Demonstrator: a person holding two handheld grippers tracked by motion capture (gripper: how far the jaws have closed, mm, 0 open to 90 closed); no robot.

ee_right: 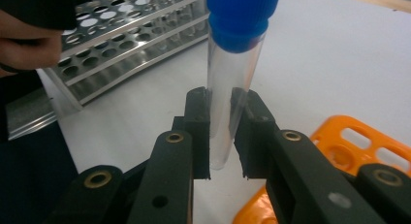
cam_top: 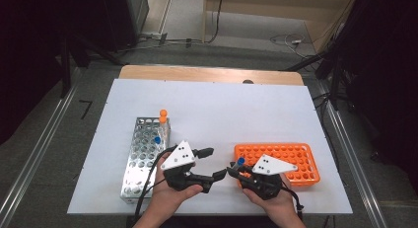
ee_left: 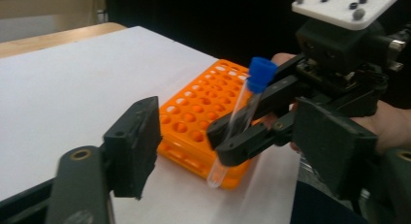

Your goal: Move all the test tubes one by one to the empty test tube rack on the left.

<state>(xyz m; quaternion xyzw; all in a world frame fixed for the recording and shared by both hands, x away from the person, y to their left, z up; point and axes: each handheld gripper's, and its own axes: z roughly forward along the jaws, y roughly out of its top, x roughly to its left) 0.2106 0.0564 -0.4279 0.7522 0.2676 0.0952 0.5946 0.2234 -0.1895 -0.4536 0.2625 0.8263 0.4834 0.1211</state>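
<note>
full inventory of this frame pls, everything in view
Blue-capped test tube: 1, clear, clamped in the right gripper near the orange rack.
Orange rack: 1, table right, holes look empty.
Metal rack: 1, silver, table left.
Orange-capped tube: 1, far end of metal rack.
Blue-capped tube in metal rack: 1, right edge.
Table: 1, white top, wooden far edge.
Left gripper: 1, black, jaws apart, nothing between them.
Right gripper: 1, black, shut on the tube.
Hands: 2, bottom edge.
</note>
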